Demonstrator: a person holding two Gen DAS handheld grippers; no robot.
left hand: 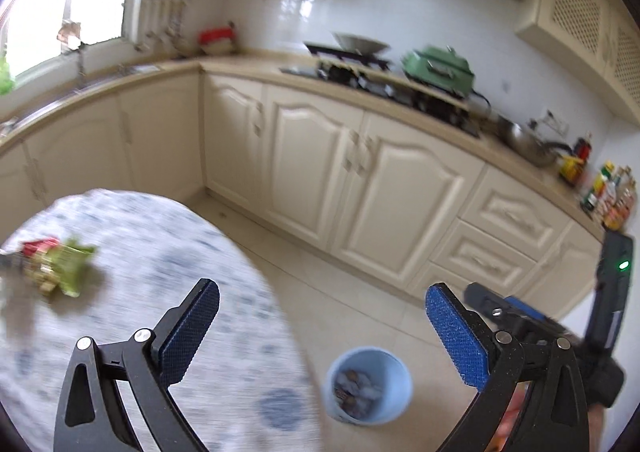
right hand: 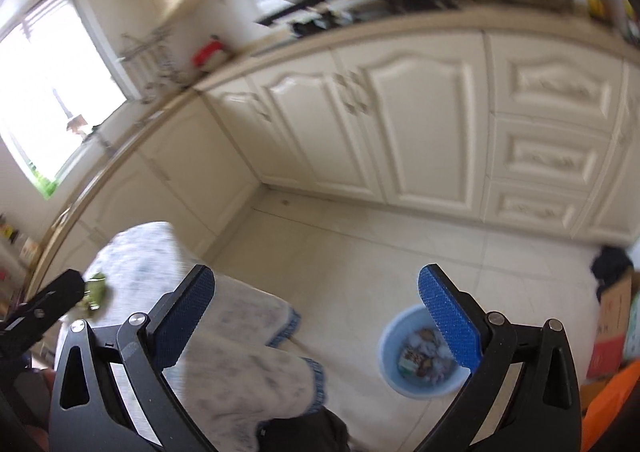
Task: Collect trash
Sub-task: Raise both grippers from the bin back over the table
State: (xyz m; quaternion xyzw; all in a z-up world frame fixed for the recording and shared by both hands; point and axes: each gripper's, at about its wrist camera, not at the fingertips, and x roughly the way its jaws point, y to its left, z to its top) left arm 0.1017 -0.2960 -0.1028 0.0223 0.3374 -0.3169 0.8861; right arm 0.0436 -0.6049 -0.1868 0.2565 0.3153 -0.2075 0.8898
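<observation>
A light blue trash bin [left hand: 367, 386] stands on the tiled floor beside the round table, with several scraps inside; it shows too as the bin [right hand: 420, 356] in the right wrist view. Crumpled green and red wrappers [left hand: 56, 266] lie on the patterned tablecloth [left hand: 160, 292] at the left. My left gripper [left hand: 322, 314] hangs open above the table's edge and the bin, nothing between its blue pads. My right gripper [right hand: 316, 302] is open and empty above the floor, the bin under its right finger. The green wrapper [right hand: 95, 290] shows at the left, beside the other gripper's black body.
Cream kitchen cabinets [left hand: 360, 180] run along the back under a beige counter with a stove [left hand: 352, 66], a green pot [left hand: 438, 66], a pan and several bottles [left hand: 612, 196]. A cardboard box and orange item [right hand: 612, 336] sit on the floor at the right. Open tiles [right hand: 360, 252] lie ahead.
</observation>
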